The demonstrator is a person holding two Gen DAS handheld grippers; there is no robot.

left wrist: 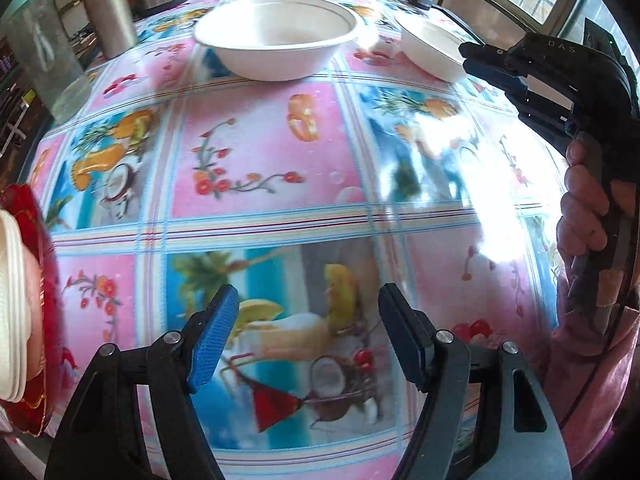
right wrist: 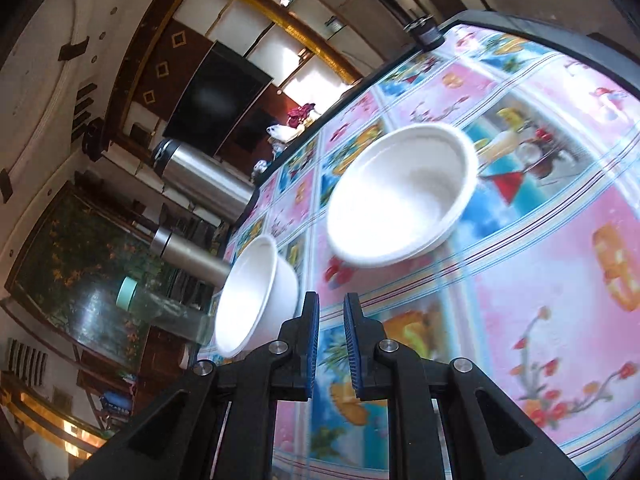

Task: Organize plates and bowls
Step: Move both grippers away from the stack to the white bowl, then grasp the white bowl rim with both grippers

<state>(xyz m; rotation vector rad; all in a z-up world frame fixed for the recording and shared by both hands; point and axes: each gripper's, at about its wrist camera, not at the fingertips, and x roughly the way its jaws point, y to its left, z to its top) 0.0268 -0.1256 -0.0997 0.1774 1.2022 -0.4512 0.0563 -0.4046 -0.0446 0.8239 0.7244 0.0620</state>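
Two bowls (left wrist: 276, 40) stand unobstructed; left fingers (left wrist: 216, 344) wide, right fingers (right wrist: 352, 348) narrow, empty.

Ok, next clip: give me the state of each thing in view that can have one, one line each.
Left gripper: open, fingers wide apart, nothing between them, above the tablecloth.
Right gripper: fingers close together with a narrow gap, holding nothing.
Larger white bowl: upright, empty, on the table.
Smaller white bowl: upright, empty, on the table beside the larger one.
Stack of white plates: at the left edge, mostly cut off.
Clear bottle: teal cap on.
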